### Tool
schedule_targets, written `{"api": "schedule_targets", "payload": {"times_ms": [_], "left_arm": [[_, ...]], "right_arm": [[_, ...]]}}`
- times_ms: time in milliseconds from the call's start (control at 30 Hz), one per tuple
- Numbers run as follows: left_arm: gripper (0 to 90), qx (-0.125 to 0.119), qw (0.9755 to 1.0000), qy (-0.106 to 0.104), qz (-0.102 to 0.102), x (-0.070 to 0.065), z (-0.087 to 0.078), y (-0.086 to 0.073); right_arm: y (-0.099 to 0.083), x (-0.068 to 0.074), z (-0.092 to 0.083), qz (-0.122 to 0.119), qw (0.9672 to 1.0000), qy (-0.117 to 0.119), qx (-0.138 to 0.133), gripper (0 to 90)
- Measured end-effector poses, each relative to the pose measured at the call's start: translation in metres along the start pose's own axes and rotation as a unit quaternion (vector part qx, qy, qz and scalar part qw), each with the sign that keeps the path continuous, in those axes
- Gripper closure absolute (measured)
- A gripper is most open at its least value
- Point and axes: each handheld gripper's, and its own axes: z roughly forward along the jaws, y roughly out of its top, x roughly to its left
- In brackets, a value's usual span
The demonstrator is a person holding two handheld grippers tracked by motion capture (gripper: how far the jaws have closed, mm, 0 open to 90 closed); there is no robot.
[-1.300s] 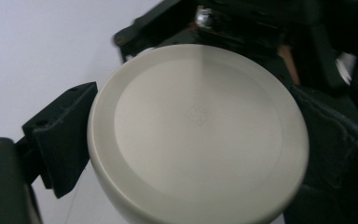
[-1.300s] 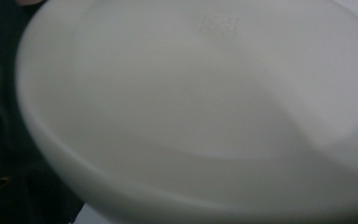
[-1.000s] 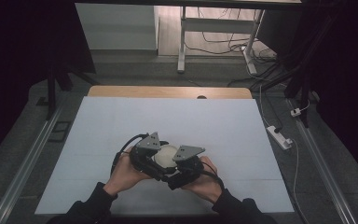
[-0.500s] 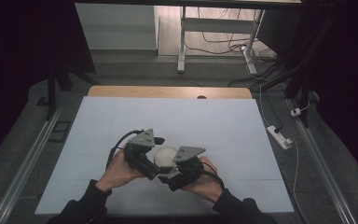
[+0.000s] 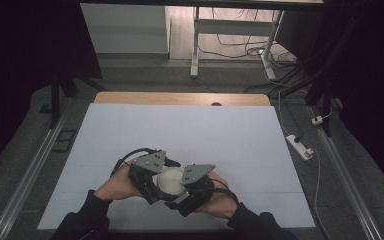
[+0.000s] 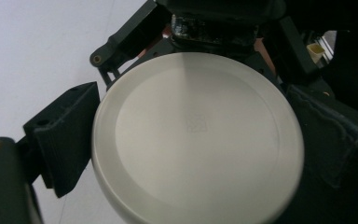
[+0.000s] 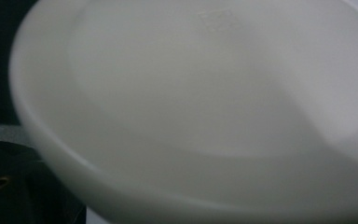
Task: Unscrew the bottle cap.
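White round lid (image 6: 198,144) sits clamped between left tool's (image 6: 186,130) jaws.

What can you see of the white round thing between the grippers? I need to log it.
The white round object is a smooth, matte disc or lid, seemingly plastic, with a raised rim around a flat centre bearing a small square embossed mark. It sits near the table's front edge, between the left gripper and right gripper. Black jaws flank its sides; firm contact is unclear.
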Motion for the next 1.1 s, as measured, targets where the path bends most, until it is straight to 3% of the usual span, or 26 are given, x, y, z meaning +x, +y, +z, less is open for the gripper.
{"api": "schedule_targets", "payload": {"times_ms": [100,200,233,267,300,400,433,467,533,567,600,633,667,700,767,833,867,900,967,1033,1100], "left_arm": [[8.3,-0.001,0.9994,0.024,-0.024,0.002,0.003,0.001],[8.3,-0.001,0.9966,0.057,-0.059,0.003,0.008,0.003],[8.3,0.001,0.9928,0.086,-0.084,0.003,0.012,0.005],[8.3,0.001,0.9928,0.086,-0.084,0.003,0.012,0.005],[8.3,0.003,0.9901,0.102,-0.097,0.002,0.014,0.007],[8.3,0.010,0.9805,0.148,-0.128,-0.003,0.020,0.013],[8.2,0.010,0.9753,0.171,-0.140,-0.006,0.024,0.015],[8.2,0.009,0.9729,0.179,-0.146,-0.007,0.025,0.016],[8.0,0.008,0.9720,0.181,-0.150,-0.007,0.026,0.017],[7.7,0.011,0.9751,0.174,-0.137,-0.006,0.026,0.017],[6.7,0.011,0.9751,0.174,-0.137,-0.006,0.026,0.017],[4.3,0.006,0.9800,0.145,-0.137,-0.003,0.022,0.016],[2.3,0.006,0.9800,0.145,-0.137,-0.003,0.022,0.016],[1.5,0.001,0.9825,0.132,-0.132,-0.002,0.019,0.016],[1.2,-0.005,0.9872,0.110,-0.116,-0.001,0.012,0.016],[0.1,-0.003,0.9911,0.092,-0.096,-0.002,0.005,0.015],[0.1,0.000,0.9936,0.077,-0.083,-0.002,0.002,0.015],[0.0,0.002,0.9951,0.068,-0.072,-0.003,0.000,0.014],[0.3,0.013,0.9979,0.044,-0.046,-0.004,-0.003,0.014],[1.0,0.028,0.9992,0.023,-0.017,-0.007,-0.002,0.012],[1.4,0.030,0.9993,0.020,-0.012,-0.008,0.000,0.011]], "right_arm": [[-0.001,-0.004,0.000,0.018,0.9996,-0.023,0.003,6.4],[-0.003,-0.009,0.000,0.037,0.9982,-0.047,0.005,6.4],[-0.004,-0.010,0.000,0.042,0.9976,-0.055,0.006,6.4],[-0.004,-0.010,0.000,0.042,0.9976,-0.055,0.006,6.4],[-0.005,-0.011,0.000,0.046,0.9966,-0.067,0.006,6.4],[-0.006,-0.014,0.000,0.062,0.9930,-0.100,0.006,6.4],[-0.007,-0.015,0.000,0.065,0.9923,-0.105,0.005,6.4],[-0.007,-0.015,0.000,0.067,0.9919,-0.108,0.004,6.5],[-0.007,-0.015,0.000,0.071,0.9912,-0.111,0.006,6.4],[-0.007,-0.015,0.000,0.071,0.9913,-0.111,0.005,6.4],[-0.007,-0.015,0.000,0.070,0.9915,-0.110,0.005,6.5],[-0.007,-0.015,0.000,0.069,0.9917,-0.109,0.005,6.4],[-0.007,-0.015,0.000,0.066,0.9921,-0.106,0.005,6.4],[-0.007,-0.014,-0.001,0.062,0.9928,-0.103,0.004,6.4],[-0.007,-0.014,-0.001,0.060,0.9934,-0.097,0.003,6.4],[-0.006,-0.013,-0.002,0.049,0.9963,-0.071,0.001,6.4],[-0.006,-0.013,-0.002,0.049,0.9963,-0.071,0.001,6.4],[-0.006,-0.011,-0.002,0.038,0.9982,-0.047,0.002,6.4],[-0.005,-0.010,-0.002,0.035,0.9988,-0.035,0.000,6.4],[-0.003,-0.003,-0.002,0.020,0.9998,-0.007,-0.006,6.4],[-0.002,-0.001,-0.002,0.014,0.9999,0.001,-0.007,6.4]]}}
